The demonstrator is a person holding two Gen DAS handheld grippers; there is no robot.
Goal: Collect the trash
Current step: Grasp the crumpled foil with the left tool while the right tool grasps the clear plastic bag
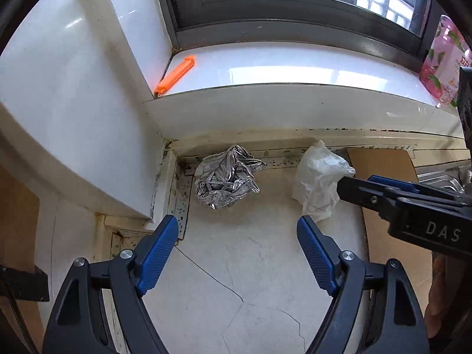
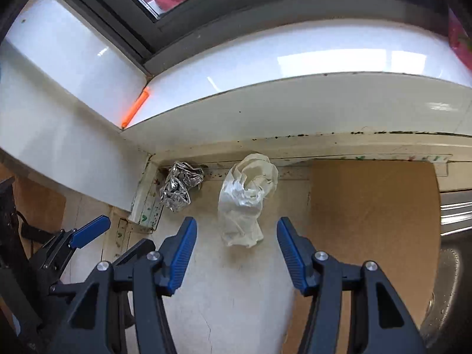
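The left gripper (image 1: 237, 236) is hanging released, the foil (image 1: 225, 177) lying crumpled at its 12 o'clock against the counter's (image 1: 250, 265) back edge. The right gripper (image 2: 236, 236) is gaping around nothing; the wrapper (image 2: 246, 200) is stretching toward 12 o'clock, so straddling across it should be working best.

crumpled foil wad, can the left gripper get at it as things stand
Probably yes. The foil wad lies in the open on the counter, the open left gripper has bare surface ahead, and the plastic wrap lies off to one side.
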